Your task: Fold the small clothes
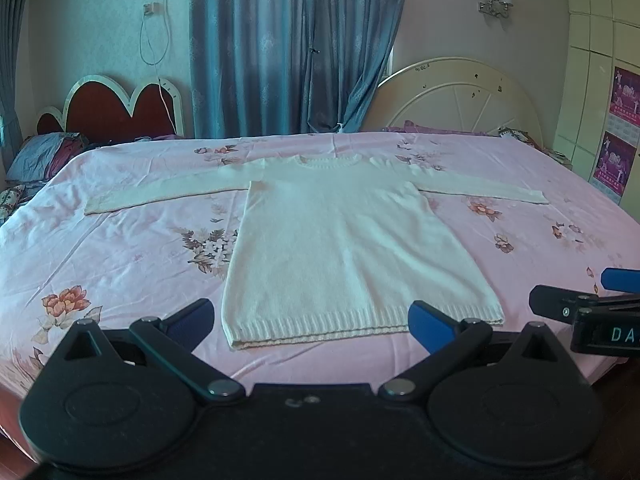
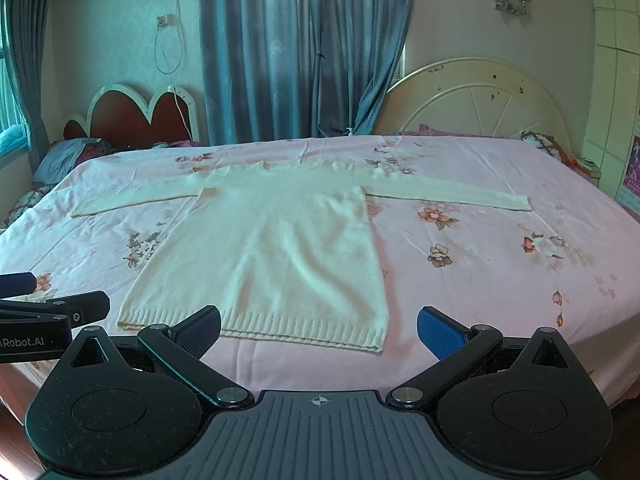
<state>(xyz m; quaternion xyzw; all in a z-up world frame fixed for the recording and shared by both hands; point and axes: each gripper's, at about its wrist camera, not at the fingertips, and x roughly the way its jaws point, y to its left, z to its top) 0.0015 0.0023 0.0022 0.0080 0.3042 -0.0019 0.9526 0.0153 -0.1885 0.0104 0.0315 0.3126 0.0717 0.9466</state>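
Note:
A cream knitted sweater (image 1: 344, 240) lies flat on the pink floral bedsheet (image 1: 132, 248), collar far, ribbed hem near, both sleeves spread sideways. My left gripper (image 1: 316, 320) hovers above the near edge of the bed just short of the hem, jaws wide open with nothing between them. In the right wrist view the same sweater (image 2: 276, 248) sits left of centre, and my right gripper (image 2: 320, 330) is open over the hem's right corner, holding nothing. Each gripper shows at the edge of the other's view: the right gripper (image 1: 580, 304), the left gripper (image 2: 52, 304).
The bed fills the view, with a red heart-shaped headboard (image 1: 116, 108) and pillows (image 1: 44, 156) at the far left, a cream round headboard (image 1: 460, 96) at the far right, blue curtains (image 1: 296, 48) behind. A white cabinet (image 1: 600, 80) stands on the right.

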